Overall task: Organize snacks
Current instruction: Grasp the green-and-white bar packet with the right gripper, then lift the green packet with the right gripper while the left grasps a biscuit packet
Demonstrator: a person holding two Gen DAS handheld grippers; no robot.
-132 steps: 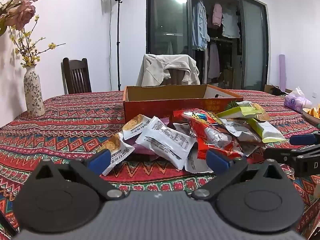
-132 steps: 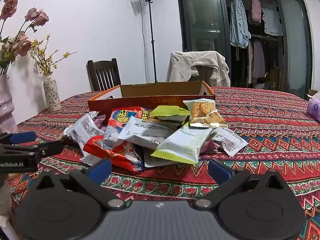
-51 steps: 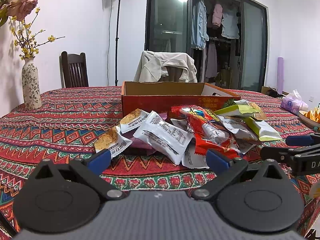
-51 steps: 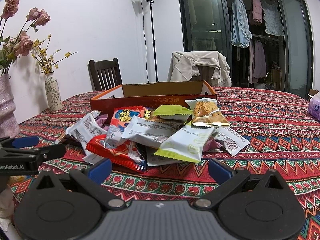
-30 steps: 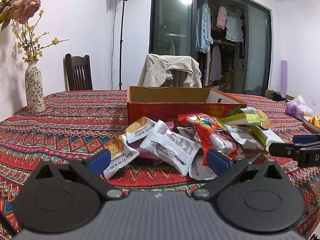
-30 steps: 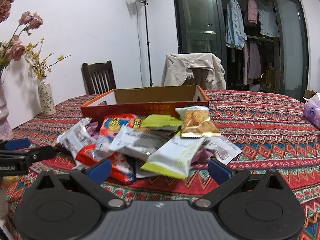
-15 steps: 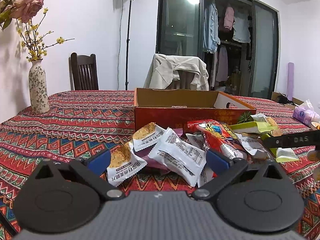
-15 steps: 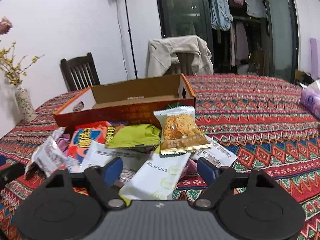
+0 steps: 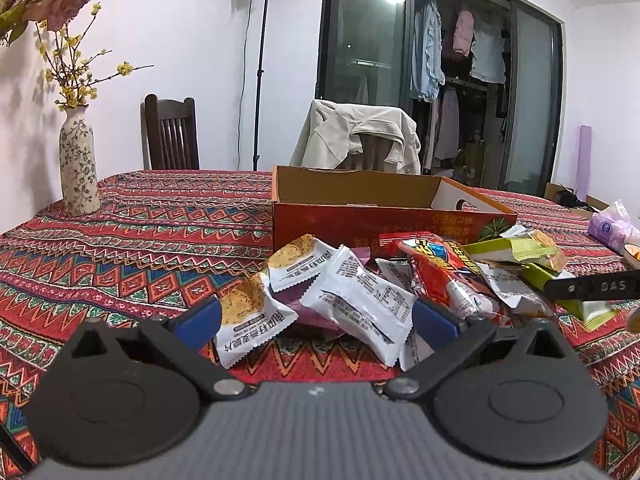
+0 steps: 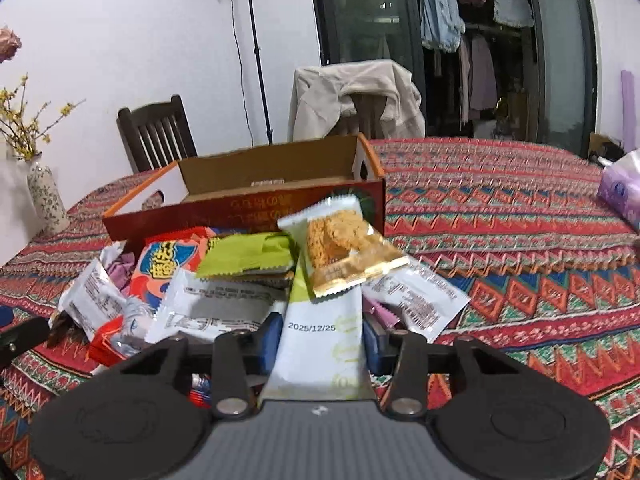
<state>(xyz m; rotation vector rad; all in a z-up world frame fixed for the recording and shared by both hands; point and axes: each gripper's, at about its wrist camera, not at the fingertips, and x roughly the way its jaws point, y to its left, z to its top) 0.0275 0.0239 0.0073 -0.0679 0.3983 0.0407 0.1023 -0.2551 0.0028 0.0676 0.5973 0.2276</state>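
Note:
A heap of snack packets [image 9: 360, 300] lies on the patterned tablecloth in front of an open red cardboard box [image 9: 392, 224]. My left gripper [image 9: 316, 320] is open just short of the heap, and nothing is between its blue pads. My right gripper [image 10: 322, 340] has its jaws closing on a white and green packet [image 10: 324, 344], whose edges meet both pads. A golden biscuit packet [image 10: 348, 252] rests on that packet's far end. The box [image 10: 248, 208] stands behind the heap, and its inside looks bare. From the right, one black finger of my right gripper [image 9: 592, 288] reaches over the heap.
A flowered vase [image 9: 78, 168] stands at the table's far left. Behind the table are a dark wooden chair [image 9: 170, 136] and a chair draped with a beige jacket [image 9: 356, 140]. A purple tissue pack [image 10: 624, 192] lies at the right.
My right gripper moved forward into the heap and its jaws narrowed from wide open onto the white and green packet. My left gripper stayed almost still and open.

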